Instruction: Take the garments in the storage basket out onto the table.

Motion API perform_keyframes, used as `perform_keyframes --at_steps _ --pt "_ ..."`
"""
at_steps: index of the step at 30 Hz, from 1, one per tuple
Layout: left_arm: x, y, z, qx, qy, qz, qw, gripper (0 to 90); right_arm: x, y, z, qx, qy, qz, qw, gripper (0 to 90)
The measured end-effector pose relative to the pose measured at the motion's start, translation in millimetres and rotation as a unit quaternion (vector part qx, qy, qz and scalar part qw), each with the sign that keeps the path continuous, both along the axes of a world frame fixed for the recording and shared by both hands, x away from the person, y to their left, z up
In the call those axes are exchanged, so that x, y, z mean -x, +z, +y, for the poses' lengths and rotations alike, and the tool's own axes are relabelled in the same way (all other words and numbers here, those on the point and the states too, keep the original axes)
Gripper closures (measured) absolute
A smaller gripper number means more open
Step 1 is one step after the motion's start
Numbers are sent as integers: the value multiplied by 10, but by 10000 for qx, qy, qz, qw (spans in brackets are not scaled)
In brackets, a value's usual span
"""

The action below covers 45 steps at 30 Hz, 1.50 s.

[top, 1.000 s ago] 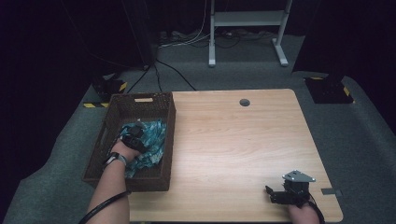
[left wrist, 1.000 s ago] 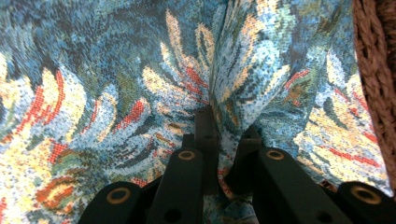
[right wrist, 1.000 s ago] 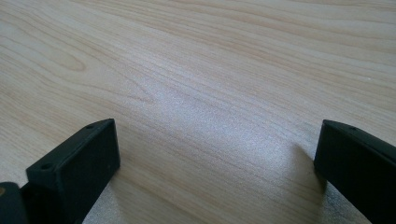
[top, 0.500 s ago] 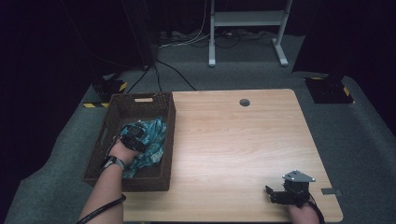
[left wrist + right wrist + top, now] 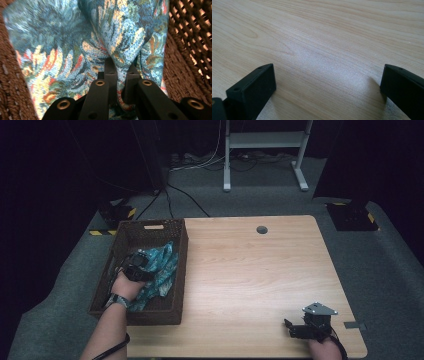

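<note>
A teal floral cloth [image 5: 157, 270] lies bunched inside a dark brown wicker basket [image 5: 150, 226] at the left side of the wooden table [image 5: 245, 270]. My left gripper [image 5: 136, 268] is down in the basket, shut on a fold of that cloth [image 5: 117, 37]; in the left gripper view the fabric is pinched between the two black jaws, with my left gripper [image 5: 121, 80] right up against it. Near the table's front right corner my right gripper [image 5: 296, 329] rests low over bare wood. In its own view my right gripper [image 5: 327, 82] is open, jaws wide apart, nothing between them.
A round grommet hole [image 5: 261, 229] sits near the table's far edge. Basket walls [image 5: 190, 50] close in on both sides of the cloth. Beyond the table lie grey carpet, cables and a white desk frame [image 5: 260, 150].
My left hand has lifted a little and shifted with the cloth pinched in it, so the fabric is drawn up slightly. The right gripper has stayed where it was.
</note>
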<state>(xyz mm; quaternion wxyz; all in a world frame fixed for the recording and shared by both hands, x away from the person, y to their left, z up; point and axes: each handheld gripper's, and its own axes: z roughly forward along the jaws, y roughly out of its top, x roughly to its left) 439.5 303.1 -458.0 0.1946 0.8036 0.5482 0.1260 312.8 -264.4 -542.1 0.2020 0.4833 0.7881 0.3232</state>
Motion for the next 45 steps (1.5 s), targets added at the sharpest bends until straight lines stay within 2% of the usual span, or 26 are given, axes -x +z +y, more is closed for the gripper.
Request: perform_keyframes --at_steps 1,2,10,15,19,20,21,24,25,26,28,29,30,32,33,36,39,40,45 --pt "0 0 0 0 0 0 10000 844 0 0 0 -1 0 0 10000 0" --pt "64 67 38 121 89 -294 9995 844 0 0 0 0 0 -1 10000 0" --pt "172 116 52 342 69 -605 9976 844 0 0 0 0 -1 -1 10000 0" --pt "246 192 44 461 165 -994 9938 845 1 0 1 1 -2 0 10000 0" --pt "294 265 23 414 212 -1303 9904 846 1 0 1 1 -3 -1 10000 1" --pt "294 265 23 414 212 -1303 9904 847 1 0 1 1 -3 -1 10000 1" --pt "315 302 20 413 250 -1449 9883 847 1 0 1 2 -2 -2 10000 0" --pt "348 353 20 466 327 -1662 9844 847 2 0 1 2 -8 -1 10000 1" --pt "348 353 20 466 327 -1662 9844 847 2 0 1 2 -8 -1 10000 1" --pt "373 387 23 495 381 -1800 9817 847 3 0 1 2 -12 0 10000 1" --pt "402 423 30 539 446 -1962 9781 847 3 0 1 0 -14 -1 10000 1" --pt "402 423 30 539 446 -1962 9781 847 3 0 1 0 -14 -1 10000 1" --pt "418 441 30 549 479 -2049 9761 847 3 0 1 1 -13 -1 10000 1" --pt "425 449 30 559 482 -2082 9753 847 3 0 1 1 -13 -1 10000 1" --pt "444 468 25 567 507 -2177 9731 847 3 0 1 1 -13 -1 10000 0" --pt "466 491 23 609 548 -2292 9699 847 3 0 1 1 -13 0 10000 0" --pt "480 507 30 722 564 -2361 9674 845 3 0 1 1 -14 0 10000 1" --pt "480 507 30 722 564 -2361 9674 845 3 0 1 1 -14 0 10000 1" --pt "525 543 15 779 597 -2602 9605 845 3 0 1 2 -13 0 10000 1"
